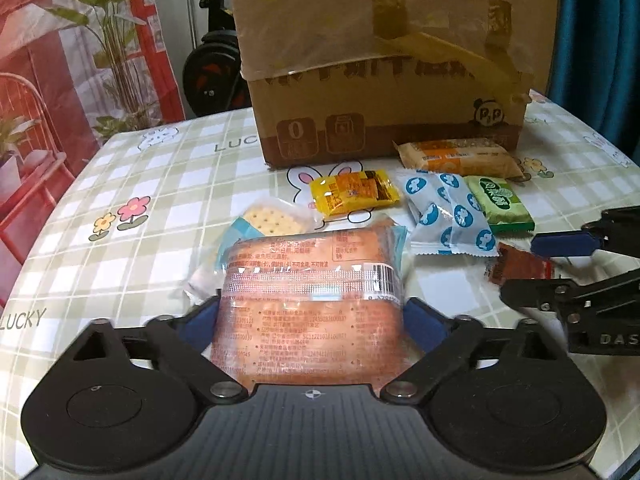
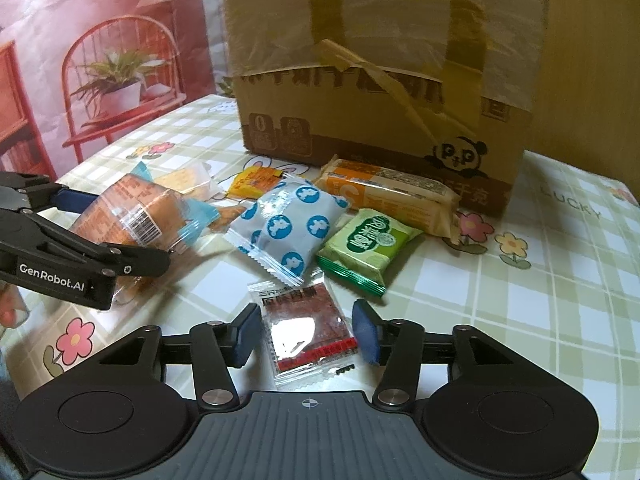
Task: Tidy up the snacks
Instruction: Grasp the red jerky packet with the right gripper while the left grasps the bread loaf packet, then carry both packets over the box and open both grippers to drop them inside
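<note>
Your taped brown cardboard box point(image 1: 384, 60) runs off the top edge. The clear cracker packet point(image 1: 272, 218) sits half hidden behind your orange bread pack point(image 1: 308, 300), whose print is too blurred to read.

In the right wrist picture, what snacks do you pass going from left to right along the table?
Orange bread packet → blue-and-white packet → green packet. The others overlap too much to order.

Cardboard box point(image 2: 384, 80) walls off the far side behind snack packets point(image 2: 288, 224).
</note>
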A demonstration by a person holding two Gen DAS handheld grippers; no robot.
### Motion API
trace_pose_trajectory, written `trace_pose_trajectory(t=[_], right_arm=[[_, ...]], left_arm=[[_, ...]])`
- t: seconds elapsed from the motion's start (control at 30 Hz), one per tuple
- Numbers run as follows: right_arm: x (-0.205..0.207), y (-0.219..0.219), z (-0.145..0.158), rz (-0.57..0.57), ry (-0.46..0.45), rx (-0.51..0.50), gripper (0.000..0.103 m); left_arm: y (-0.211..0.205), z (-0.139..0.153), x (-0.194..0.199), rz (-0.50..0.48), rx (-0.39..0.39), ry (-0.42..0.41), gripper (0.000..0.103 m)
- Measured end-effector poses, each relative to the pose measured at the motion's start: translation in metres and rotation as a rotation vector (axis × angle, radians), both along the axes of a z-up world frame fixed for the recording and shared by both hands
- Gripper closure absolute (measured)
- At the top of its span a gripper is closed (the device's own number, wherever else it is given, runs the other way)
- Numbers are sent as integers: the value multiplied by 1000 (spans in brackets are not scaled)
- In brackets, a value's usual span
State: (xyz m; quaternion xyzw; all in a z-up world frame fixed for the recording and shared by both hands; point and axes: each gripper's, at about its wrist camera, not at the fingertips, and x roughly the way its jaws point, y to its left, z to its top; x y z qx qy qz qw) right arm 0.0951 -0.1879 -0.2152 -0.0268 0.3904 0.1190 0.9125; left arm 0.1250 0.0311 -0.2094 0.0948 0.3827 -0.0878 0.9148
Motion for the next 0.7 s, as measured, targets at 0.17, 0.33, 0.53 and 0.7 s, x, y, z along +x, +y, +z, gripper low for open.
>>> trace_pose_trajectory(t=[0.17, 0.33, 0.53, 0.7], right_arm=[[4, 3, 0, 21, -1, -29, 54], [1, -2, 4, 46, 11, -16, 67], [-14, -13, 19, 18, -21, 0, 67], [-25, -21, 36, -5, -66, -6, 67]], left_arm=[[7, 5, -7, -6, -66, -1, 26], [9, 13, -12, 0, -99, -33, 26], [10, 24, -17, 3, -113, -70, 26], [13, 37, -19, 5, -136, -113, 26]])
